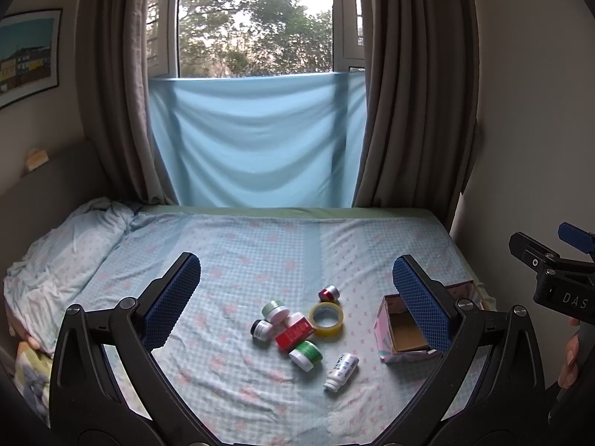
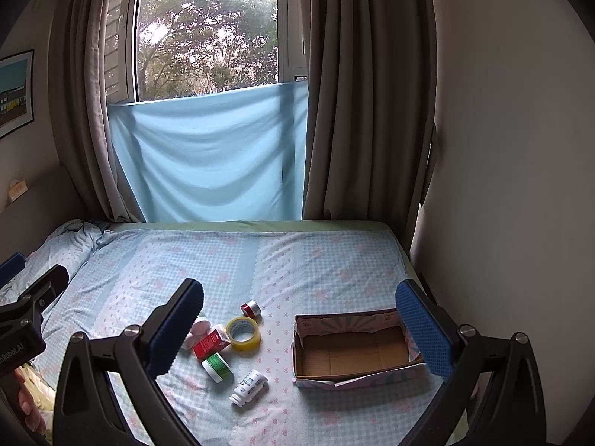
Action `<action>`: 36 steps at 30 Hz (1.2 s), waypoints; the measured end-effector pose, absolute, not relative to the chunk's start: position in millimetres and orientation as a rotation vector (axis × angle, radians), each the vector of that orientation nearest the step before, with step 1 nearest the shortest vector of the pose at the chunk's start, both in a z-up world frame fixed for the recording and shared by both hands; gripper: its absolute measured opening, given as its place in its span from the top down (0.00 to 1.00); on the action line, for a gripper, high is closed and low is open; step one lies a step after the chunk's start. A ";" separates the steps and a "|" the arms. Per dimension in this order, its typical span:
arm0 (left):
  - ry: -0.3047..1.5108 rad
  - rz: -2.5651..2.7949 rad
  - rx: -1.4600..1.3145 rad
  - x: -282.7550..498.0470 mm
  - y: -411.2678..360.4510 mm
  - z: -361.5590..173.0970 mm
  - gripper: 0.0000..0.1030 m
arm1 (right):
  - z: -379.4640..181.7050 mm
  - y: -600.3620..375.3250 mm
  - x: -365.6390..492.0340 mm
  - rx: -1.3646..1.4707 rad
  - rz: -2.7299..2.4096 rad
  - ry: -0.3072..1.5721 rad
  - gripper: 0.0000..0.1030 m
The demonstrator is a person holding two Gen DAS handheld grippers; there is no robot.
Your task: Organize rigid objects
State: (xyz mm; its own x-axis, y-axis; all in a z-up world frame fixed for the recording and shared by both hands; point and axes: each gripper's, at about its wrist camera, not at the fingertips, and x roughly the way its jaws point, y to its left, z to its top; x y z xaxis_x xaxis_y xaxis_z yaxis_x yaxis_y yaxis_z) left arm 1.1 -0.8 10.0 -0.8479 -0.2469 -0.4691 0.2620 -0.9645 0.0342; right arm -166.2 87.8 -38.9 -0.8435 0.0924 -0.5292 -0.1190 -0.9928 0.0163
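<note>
1. The left hand-held gripper [image 1: 295, 290] and the right hand-held gripper [image 2: 299, 314] both stand spread wide, grasping nothing, above the bed [image 1: 260, 245].
2. Ahead of the left one, between its fingers, lies a cluster: one white bottle [image 1: 341, 371] on its side, one red box [image 1: 294, 334], one yellow tape roll [image 1: 326, 319].
3. Four small jars: green-banded [image 1: 306, 355], pale green-lidded [image 1: 275, 310], black-capped [image 1: 261, 329], red-and-silver [image 1: 330, 293].
4. One open cardboard box [image 2: 353, 349], empty, lies toward the right hand-held gripper's right finger.

Grey curtains [image 1: 405, 85] frame a window [image 1: 253, 18] half-covered by light-blue cloth [image 1: 256, 141], a framed picture [image 1: 28, 55] on the wall.
</note>
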 end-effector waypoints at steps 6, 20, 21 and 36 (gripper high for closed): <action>0.058 -2.766 0.711 2.5 -0.3 11.2 0.00 | -39.2 86.5 -167.2 -0.836 2.918 0.074 0.00; 0.212 -2.594 0.824 -7.5 -32.6 -7.4 0.00 | -63.7 84.1 -185.8 -0.958 2.968 0.106 0.00; 0.231 -2.580 0.834 -7.6 -40.5 -12.4 0.00 | -70.0 81.1 -188.0 -0.976 2.968 0.112 0.00; 0.320 -2.513 1.305 -71.9 -201.1 -149.5 0.00 | -203.7 17.4 -242.8 -1.372 2.562 0.400 0.00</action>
State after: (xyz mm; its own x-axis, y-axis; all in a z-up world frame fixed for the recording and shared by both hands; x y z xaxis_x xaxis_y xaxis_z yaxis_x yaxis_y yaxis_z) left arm -71.9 -201.1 -149.5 -0.5471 -0.1528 -0.8230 0.3543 -0.9330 -0.0624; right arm -242.8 17.4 -203.7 -0.5457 0.0543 -0.8362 -0.3070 -0.9415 0.1391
